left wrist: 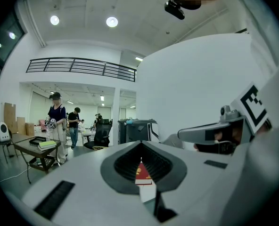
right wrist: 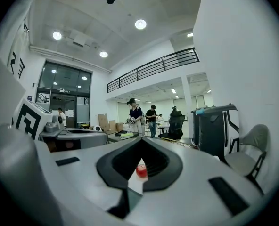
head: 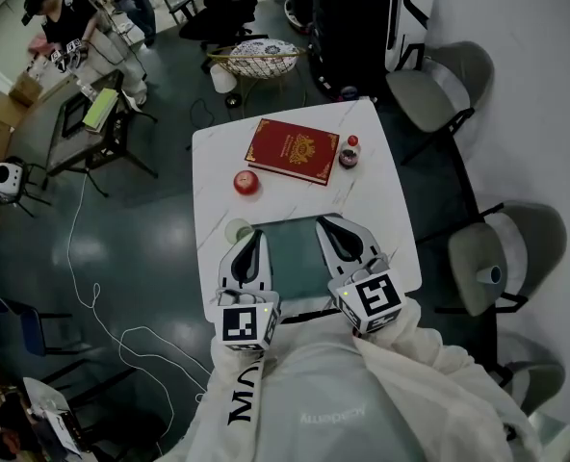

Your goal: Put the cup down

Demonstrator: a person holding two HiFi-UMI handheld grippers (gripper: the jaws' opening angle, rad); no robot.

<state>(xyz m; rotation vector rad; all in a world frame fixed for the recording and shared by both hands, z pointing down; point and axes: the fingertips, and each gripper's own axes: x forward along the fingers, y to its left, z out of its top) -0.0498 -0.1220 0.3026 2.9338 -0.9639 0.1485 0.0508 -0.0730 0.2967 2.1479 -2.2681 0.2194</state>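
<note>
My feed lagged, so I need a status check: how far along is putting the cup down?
Done, it seems: a pale cup stands on the white table beside the green mat, with nothing gripping it. In hand: nothing. The left gripper and right gripper rest near the table's front edge, jaws together and empty. Left: apparently nothing, unless the cup belongs elsewhere.

On the table (head: 213, 166), one red book (head: 292, 149), one red round object (head: 246, 183), one small bottle (head: 350, 152), one pale cup (head: 237, 229)
</note>
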